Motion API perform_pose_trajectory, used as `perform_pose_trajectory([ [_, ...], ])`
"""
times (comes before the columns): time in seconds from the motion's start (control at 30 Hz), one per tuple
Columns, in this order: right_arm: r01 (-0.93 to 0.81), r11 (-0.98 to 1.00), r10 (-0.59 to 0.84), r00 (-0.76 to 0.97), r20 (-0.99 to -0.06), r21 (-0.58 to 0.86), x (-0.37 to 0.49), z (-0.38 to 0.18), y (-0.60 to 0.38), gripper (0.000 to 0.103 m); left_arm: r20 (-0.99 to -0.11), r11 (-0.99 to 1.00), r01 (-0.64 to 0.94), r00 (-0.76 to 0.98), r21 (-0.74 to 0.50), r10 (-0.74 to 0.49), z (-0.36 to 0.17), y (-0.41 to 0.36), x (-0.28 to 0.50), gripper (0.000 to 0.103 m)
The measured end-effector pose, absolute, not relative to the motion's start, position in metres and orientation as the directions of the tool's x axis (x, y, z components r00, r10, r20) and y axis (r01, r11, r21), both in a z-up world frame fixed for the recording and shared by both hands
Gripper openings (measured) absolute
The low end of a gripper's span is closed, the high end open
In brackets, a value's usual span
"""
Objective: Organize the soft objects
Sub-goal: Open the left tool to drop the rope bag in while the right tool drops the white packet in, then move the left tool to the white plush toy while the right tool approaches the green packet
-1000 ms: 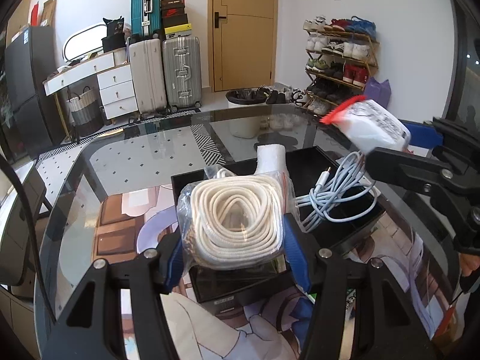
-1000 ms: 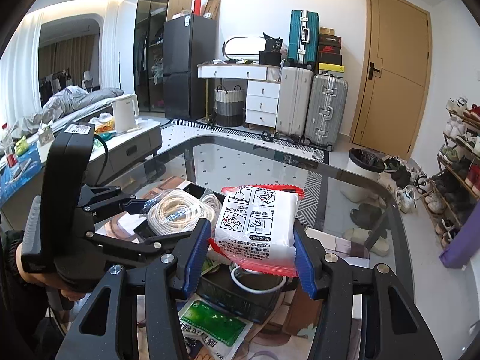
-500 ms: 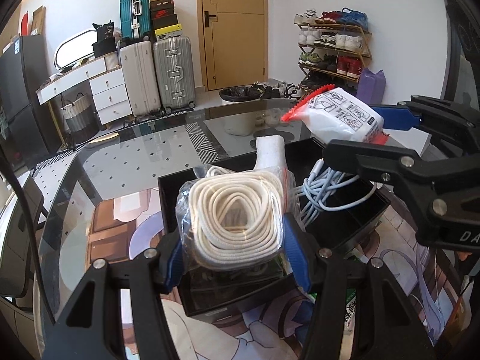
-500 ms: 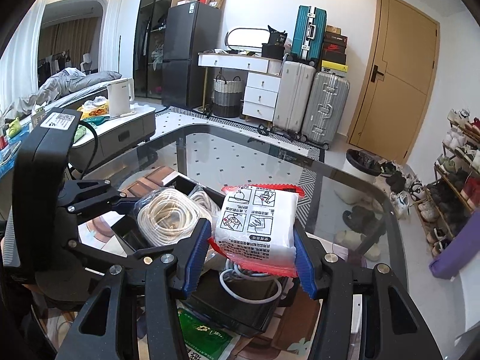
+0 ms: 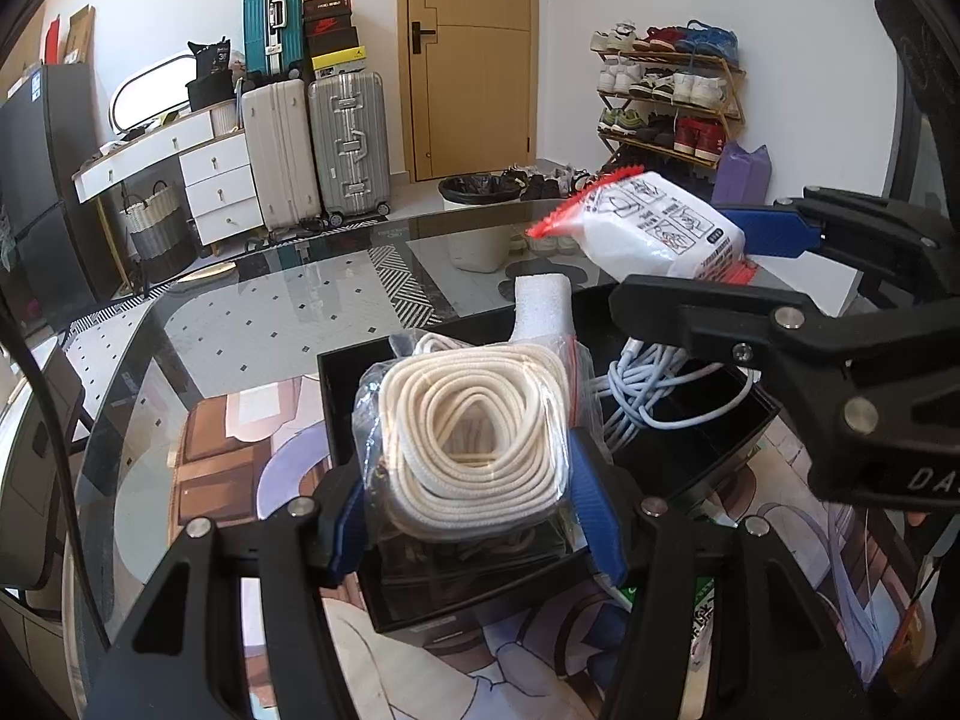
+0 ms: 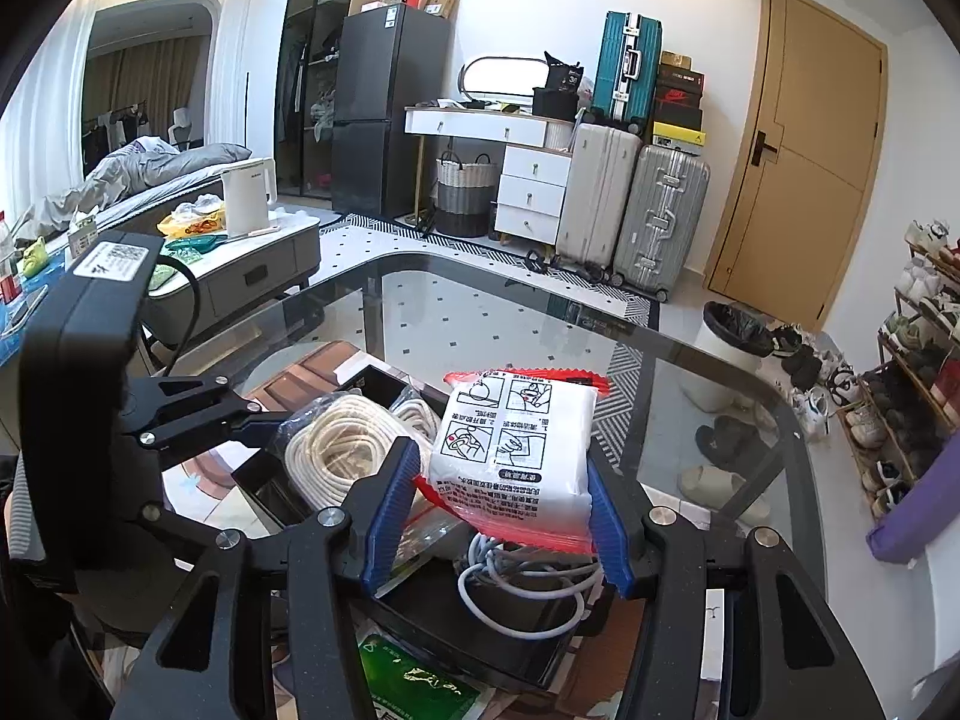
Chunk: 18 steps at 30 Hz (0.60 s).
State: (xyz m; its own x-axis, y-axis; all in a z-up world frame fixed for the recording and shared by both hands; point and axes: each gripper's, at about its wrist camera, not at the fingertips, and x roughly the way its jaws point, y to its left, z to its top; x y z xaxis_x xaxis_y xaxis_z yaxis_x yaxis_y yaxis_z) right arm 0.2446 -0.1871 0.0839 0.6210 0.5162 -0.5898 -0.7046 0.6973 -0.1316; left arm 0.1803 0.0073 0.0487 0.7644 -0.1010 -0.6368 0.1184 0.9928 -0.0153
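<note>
A clear bag of coiled white rope (image 5: 474,438) sits between the blue pads of my left gripper (image 5: 468,498), just above the near compartment of a black tray box (image 5: 336,396). The jaws are opening, but the pads still touch the bag. My right gripper (image 6: 498,480) is shut on a white packet with red edges (image 6: 516,444), held over the box's right compartment. In the left wrist view that packet (image 5: 654,228) hangs at the upper right. A coiled pale blue cable (image 5: 642,384) lies in the box beneath it.
A white foam piece (image 5: 540,306) stands at the box's far edge. The box rests on a glass table (image 5: 270,324) over a printed mat. A green packet (image 6: 414,678) lies in front of the box. Suitcases, drawers and a shoe rack line the walls.
The right gripper has carried the white packet leftward and closer, so it now hangs over the box's right side. The rope bag and left gripper have stayed in place.
</note>
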Motion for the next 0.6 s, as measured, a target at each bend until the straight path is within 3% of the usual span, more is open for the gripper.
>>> perform_pose_trajectory([
  [0.1,-0.703,0.699,0.515,0.622,-0.59,-0.131,0.245,0.085,-0.19,0.056,-0.638,0.992,0.119,0.761,-0.034,-0.113,0.05,0.01,0.18,0.06],
  [0.2,-0.703,0.699,0.518,0.624,-0.585,-0.131,0.243,0.085,-0.193,0.072,-0.634,0.993,0.114,0.765,-0.042,-0.115,0.052,0.013,0.178,0.064],
  [0.4,-0.689,0.713,0.508,0.638,-0.578,-0.134,0.239,0.084,-0.203,0.08,-0.626,0.993,0.106,0.771,-0.05,-0.114,0.057,0.016,0.176,0.07],
  [0.53,-0.679,0.724,0.512,0.648,-0.564,-0.123,0.233,0.086,-0.212,0.089,-0.617,0.995,0.087,0.78,-0.051,-0.1,0.062,0.02,0.169,0.09],
  [0.6,-0.672,0.732,0.512,0.652,-0.56,-0.112,0.231,0.086,-0.218,0.097,-0.613,0.994,0.085,0.783,-0.063,-0.106,0.063,0.024,0.167,0.094],
])
